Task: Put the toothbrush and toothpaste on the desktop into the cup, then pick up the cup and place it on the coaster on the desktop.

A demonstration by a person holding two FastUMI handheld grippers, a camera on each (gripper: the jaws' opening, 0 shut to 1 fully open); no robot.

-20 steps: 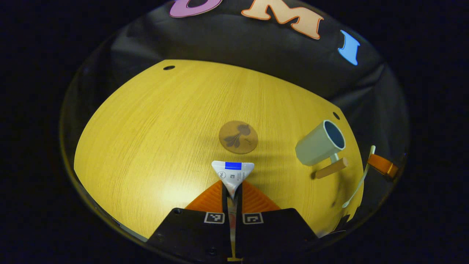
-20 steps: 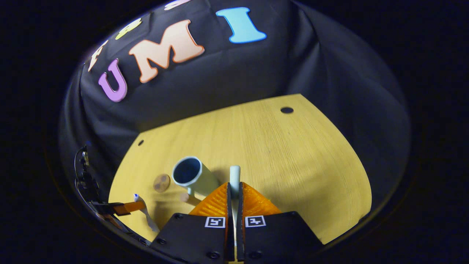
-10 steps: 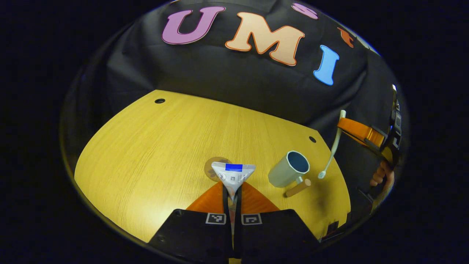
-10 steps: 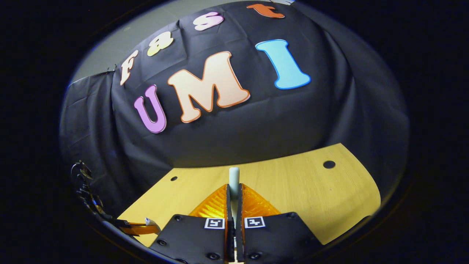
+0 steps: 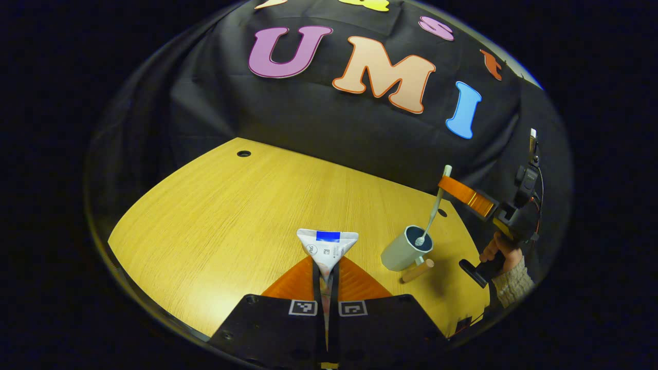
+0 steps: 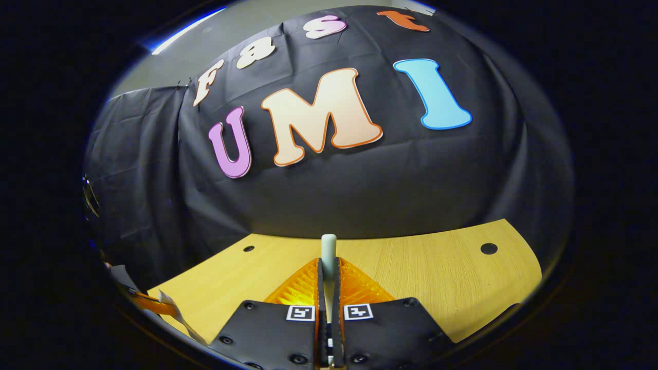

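My left gripper point(image 5: 327, 260) is shut on a white toothpaste tube point(image 5: 327, 244), whose flat crimped end points away from me above the yellow desk point(image 5: 216, 205). To its right stands a pale cup point(image 5: 402, 252) with a dark inside and a wooden handle point(image 5: 417, 270). Farther right, my right gripper point(image 5: 445, 185) holds a white toothbrush point(image 5: 436, 205) upright, head down at the cup's mouth. In the right gripper view, the right gripper point(image 6: 328, 261) is shut on the toothbrush's handle end point(image 6: 328, 245). The left gripper point(image 6: 154, 306) sits at the lower left edge there.
A person's hand point(image 5: 501, 254) grips the right gripper's handle past the desk's right edge. The desk has small round holes near its back corners point(image 5: 243, 153) point(image 6: 488, 248). The booth's black cloth wall stands right behind the desk.
The right gripper carried the toothbrush left over the cup and lowered its head to the cup's mouth. My left view tilted up, and the coaster slipped behind the held tube.
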